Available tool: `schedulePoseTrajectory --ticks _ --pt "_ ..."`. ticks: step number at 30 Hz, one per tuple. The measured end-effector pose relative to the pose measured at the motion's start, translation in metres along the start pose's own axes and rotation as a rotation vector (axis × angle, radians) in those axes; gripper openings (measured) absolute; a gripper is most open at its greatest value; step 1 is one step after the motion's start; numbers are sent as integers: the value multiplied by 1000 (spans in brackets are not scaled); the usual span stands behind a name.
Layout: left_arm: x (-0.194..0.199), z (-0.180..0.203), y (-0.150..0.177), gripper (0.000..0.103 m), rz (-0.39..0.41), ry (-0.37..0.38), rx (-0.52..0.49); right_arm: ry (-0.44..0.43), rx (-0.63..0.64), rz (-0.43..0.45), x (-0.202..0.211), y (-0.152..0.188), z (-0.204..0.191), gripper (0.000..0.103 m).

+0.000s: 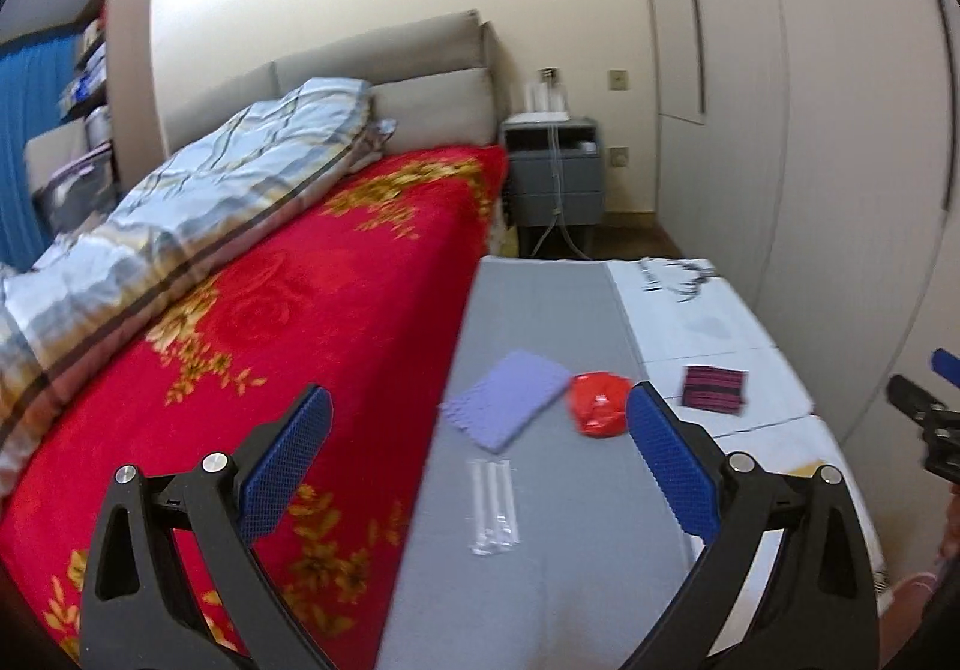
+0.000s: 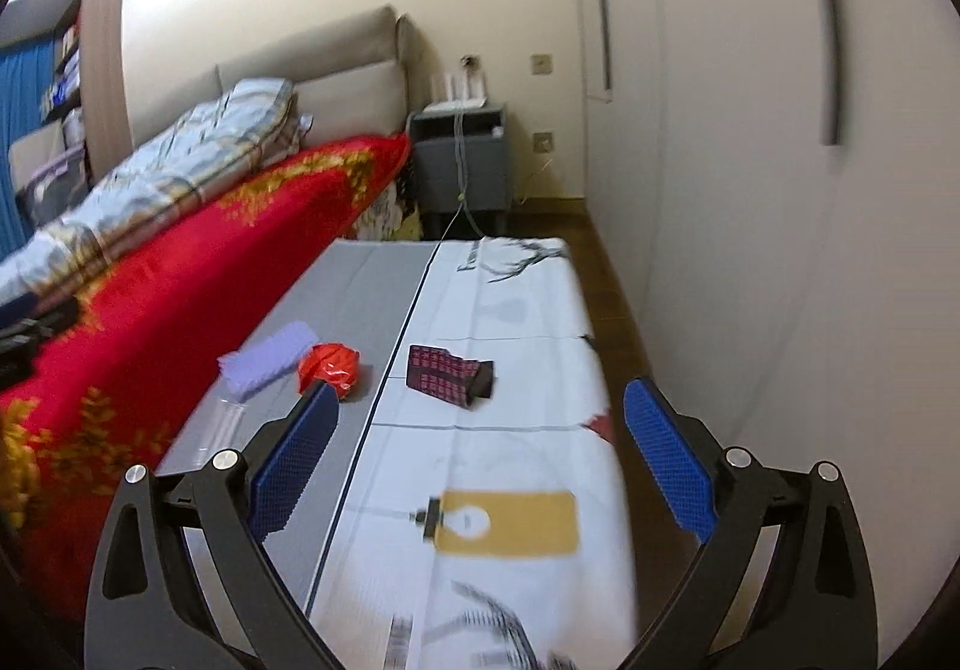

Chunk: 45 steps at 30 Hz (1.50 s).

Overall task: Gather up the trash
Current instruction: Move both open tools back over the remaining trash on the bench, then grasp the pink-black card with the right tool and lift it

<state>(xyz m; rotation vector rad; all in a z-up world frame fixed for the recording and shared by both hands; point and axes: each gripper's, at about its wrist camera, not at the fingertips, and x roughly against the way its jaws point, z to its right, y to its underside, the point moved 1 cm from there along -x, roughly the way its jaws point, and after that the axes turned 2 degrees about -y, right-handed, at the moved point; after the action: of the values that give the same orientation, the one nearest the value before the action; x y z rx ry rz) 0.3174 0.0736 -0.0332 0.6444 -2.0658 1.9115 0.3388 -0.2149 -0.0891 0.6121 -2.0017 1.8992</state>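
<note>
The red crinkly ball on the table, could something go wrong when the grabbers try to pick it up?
Maybe. The red crumpled wrapper lies close beside the purple sheet, so open fingers might drag both along. The clear plastic sleeve is flat and hard to see on the gray table, so it could get missed. The dark patterned packet sits on a loose white cloth that may bunch up.
</note>
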Motion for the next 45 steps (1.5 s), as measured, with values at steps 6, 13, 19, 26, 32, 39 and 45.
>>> schedulePoseTrajectory --ticks 6,13,19,26,32,39,45 --pt "-32 -13 3 95 -28 -67 -9 26 49 -63 -100 10 -12 94" --pt "-46 -27 4 95 -57 -85 30 37 64 -99 -164 10 -19 94" --pt "-52 -29 6 95 -81 -60 62 30 84 -127 -188 13 -23 90" --pt "-55 -31 6 95 -97 -44 79 -26 167 -155 -192 16 -41 28" --pt "-57 -36 7 95 -100 -55 95 -71 253 -124 -182 20 -58 1" --pt "-54 -32 5 95 -72 -68 70 -112 195 -86 -147 10 -56 1" --pt "-46 -28 3 95 -37 -73 55 -111 185 -39 -95 -5 -56 1"
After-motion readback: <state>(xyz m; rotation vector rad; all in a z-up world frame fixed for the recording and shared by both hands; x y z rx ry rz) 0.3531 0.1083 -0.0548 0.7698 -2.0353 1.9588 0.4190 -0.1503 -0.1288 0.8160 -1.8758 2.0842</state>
